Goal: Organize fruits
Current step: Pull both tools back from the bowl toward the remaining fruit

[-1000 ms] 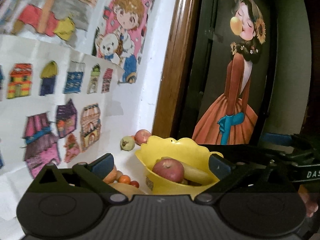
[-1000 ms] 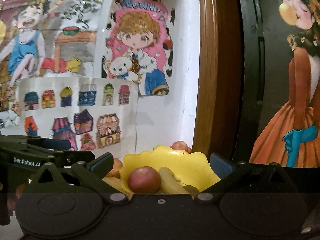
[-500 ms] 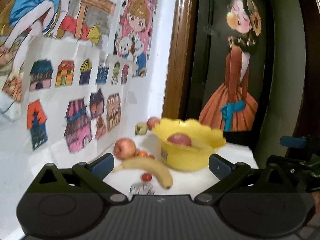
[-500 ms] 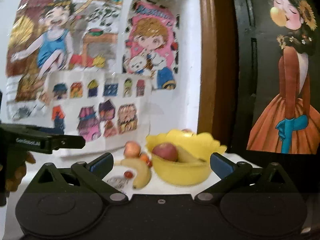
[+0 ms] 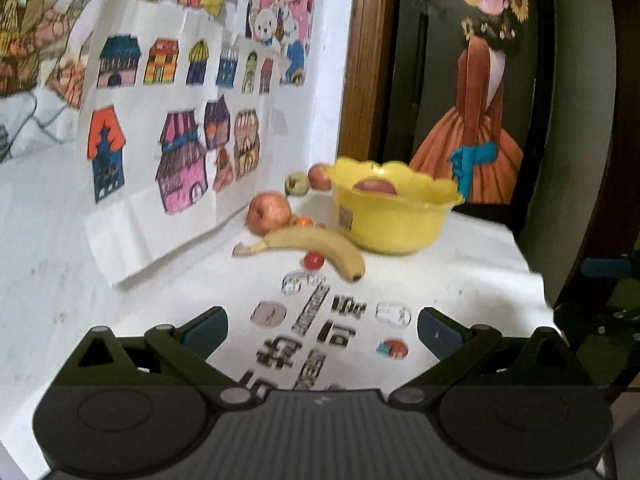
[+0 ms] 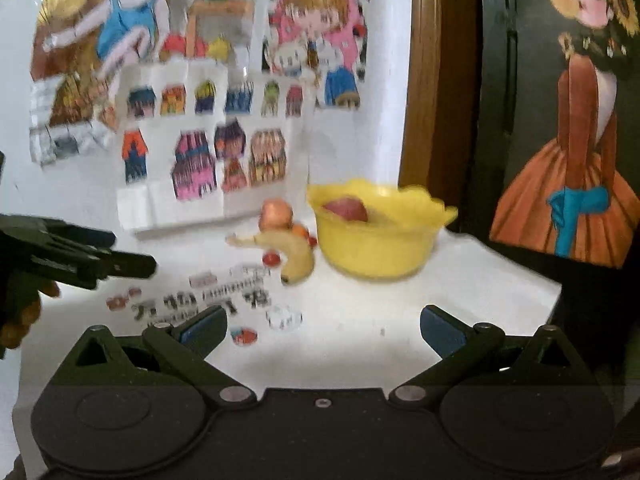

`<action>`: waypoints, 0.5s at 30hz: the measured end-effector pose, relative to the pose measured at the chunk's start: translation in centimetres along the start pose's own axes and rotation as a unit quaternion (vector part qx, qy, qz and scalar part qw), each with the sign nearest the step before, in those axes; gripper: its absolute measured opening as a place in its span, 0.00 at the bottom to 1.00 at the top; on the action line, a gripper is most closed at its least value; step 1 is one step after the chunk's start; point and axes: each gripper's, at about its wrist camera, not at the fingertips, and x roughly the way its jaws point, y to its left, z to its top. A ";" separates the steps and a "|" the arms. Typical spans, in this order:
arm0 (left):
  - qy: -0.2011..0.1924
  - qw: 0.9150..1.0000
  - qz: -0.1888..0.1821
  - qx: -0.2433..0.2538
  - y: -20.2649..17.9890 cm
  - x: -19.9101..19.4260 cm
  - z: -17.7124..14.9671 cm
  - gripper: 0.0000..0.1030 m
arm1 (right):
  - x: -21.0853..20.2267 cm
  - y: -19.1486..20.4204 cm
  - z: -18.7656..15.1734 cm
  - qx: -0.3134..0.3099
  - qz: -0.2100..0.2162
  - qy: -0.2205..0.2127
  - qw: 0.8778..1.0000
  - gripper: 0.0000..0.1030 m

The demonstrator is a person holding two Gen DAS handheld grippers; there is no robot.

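both my grippers gape empty; banana (image 5: 316,246) lies at twelve o'clock, long axis crosswise, left gripper (image 5: 322,330) nearer.

A home: children's coloured drawings (image 5: 176,92) taped to the wall beside a wooden door frame (image 5: 362,60).

- The left gripper (image 5: 322,330) is level, its jaws spread wide and holding nothing.
- The right gripper (image 6: 323,328) is likewise wide apart and empty.
- A hand (image 6: 18,316) holds the left gripper.
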 end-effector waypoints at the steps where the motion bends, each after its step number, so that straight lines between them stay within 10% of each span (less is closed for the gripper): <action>1: 0.009 1.000 0.000 0.000 0.2 0.1 -0.2 1.00 | 0.4 0.1 -0.2 0.001 0.000 0.011 1.000 0.99; 15: 0.046 0.998 0.038 -0.004 3.5 0.9 -0.8 1.00 | 5.4 2.7 -0.4 -0.015 0.011 0.087 0.996 0.99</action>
